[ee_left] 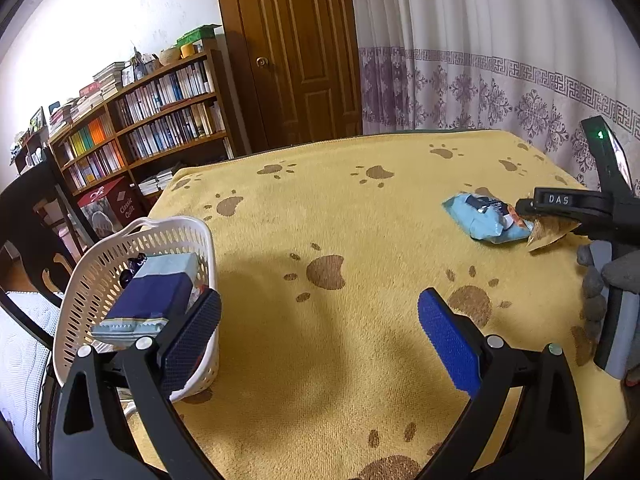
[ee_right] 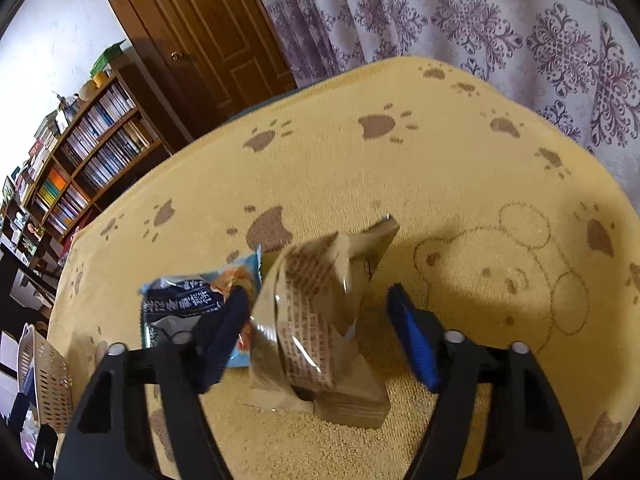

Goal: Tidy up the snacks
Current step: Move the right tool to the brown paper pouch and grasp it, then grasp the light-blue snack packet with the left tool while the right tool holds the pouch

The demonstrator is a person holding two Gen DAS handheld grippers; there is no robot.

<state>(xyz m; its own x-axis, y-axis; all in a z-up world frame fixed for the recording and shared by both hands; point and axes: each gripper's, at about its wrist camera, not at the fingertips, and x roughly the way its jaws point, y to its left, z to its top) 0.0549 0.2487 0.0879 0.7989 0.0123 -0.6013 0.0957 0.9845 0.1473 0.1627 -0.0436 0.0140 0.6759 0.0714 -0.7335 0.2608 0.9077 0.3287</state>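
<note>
**Right wrist view: brown packet between spread fingers**

Right wrist view shows us our right gripper (ee_right: 316, 332) spread wide around a crinkled brown foil snack packet (ee_right: 320, 320). The packet's long axis runs from near the camera away toward the far right, its far end raised and twisted. We cannot tell whether either blue pad touches it. Just left of it lies a flat light-blue snack packet with dark printing (ee_right: 192, 304), partly under the left finger, its long axis roughly crosswise.

Both packets rest on the yellow paw-print cloth (ee_right: 400, 168) covering the table.

In the left wrist view, our left gripper (ee_left: 320, 328) hovers wide apart, empty, beside the white perforated plastic basket (ee_left: 96, 280) at the table's left edge. A navy-and-pale-blue packet (ee_left: 156, 292) lies inside, lengthwise toward the camera.
</note>
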